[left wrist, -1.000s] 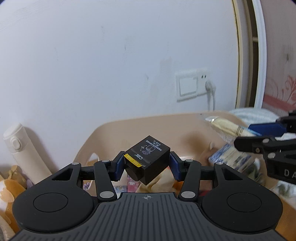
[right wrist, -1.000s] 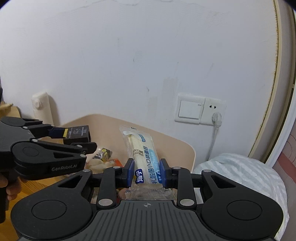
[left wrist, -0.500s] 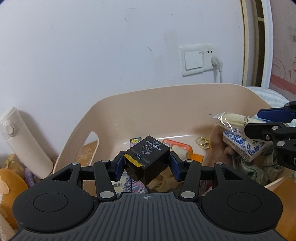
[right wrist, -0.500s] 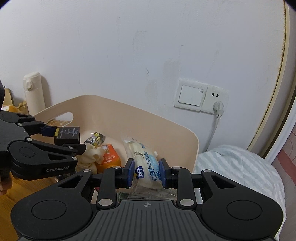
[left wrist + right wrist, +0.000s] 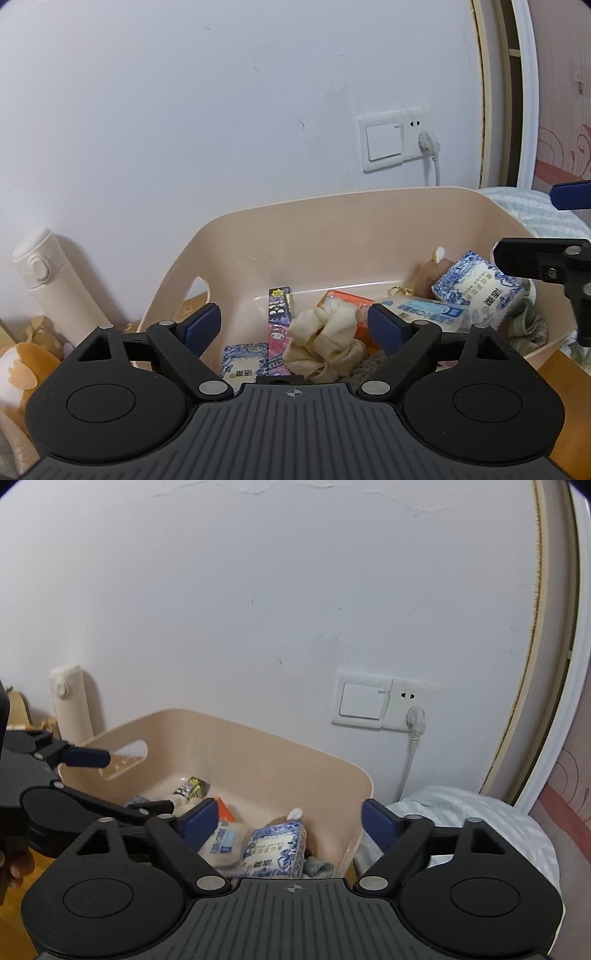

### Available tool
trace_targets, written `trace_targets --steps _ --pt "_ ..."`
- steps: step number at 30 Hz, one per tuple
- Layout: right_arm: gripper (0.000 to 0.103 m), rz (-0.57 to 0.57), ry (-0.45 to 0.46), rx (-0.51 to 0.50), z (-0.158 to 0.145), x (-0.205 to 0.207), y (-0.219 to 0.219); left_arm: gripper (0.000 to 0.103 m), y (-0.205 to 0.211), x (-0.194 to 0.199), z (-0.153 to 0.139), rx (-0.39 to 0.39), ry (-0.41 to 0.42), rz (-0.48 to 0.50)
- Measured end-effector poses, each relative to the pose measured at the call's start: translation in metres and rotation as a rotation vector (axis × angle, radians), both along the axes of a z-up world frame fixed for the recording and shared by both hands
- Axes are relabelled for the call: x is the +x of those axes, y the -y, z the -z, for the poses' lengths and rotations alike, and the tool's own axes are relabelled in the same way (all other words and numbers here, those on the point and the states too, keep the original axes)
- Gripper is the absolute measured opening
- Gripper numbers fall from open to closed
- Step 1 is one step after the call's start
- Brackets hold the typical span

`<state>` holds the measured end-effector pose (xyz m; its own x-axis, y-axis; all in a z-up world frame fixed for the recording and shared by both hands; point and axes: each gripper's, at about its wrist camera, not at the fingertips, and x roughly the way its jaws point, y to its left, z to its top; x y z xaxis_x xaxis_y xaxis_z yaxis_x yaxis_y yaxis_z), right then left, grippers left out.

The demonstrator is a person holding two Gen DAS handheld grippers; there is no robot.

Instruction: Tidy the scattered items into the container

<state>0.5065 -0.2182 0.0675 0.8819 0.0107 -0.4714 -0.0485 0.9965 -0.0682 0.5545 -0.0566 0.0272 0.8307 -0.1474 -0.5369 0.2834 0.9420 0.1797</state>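
Note:
The beige tub [image 5: 332, 199] holds several items. My left gripper [image 5: 293, 326] hangs over its near side; its jaws are opening and nothing is between them. The black box is out of sight, apart perhaps from a dark edge just ahead of the gripper body. My right gripper [image 5: 290, 819] stands over the tub's [image 5: 258, 734] right part, jaws opening and empty too. The white-and-blue bread packet [image 5: 225, 840] lies in the tub under it, and shows in the left wrist view as the bread packet [image 5: 421, 312]. Each view catches the other tool: right gripper [image 5: 524, 225], left gripper [image 5: 129, 781].
Inside the tub lie a cream cloth bundle [image 5: 325, 339], a blue-patterned tissue pack [image 5: 476, 291], an orange packet [image 5: 347, 299] and a pink strip packet [image 5: 279, 325]. A cream flask [image 5: 48, 280] stands left by the wall. A wall socket [image 5: 399, 144] is behind, striped bedding [image 5: 461, 812] at right.
Both grippers went from shut to open. The black box is gone from the left jaws. The bread packet left the right jaws and now lies in the tub.

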Motion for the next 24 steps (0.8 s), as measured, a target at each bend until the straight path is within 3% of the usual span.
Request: trace_targets --steps 11,24 --pt "0.094 -0.007 0.017 0.012 -0.013 -0.024 -0.003 0.091 -0.015 -0.023 -0.008 -0.012 0.019 -0.007" --pt "0.103 -0.011 0.033 0.086 -0.022 -0.065 -0.007 0.092 -0.032 -0.083 -0.022 -0.070 0.035 -0.006"
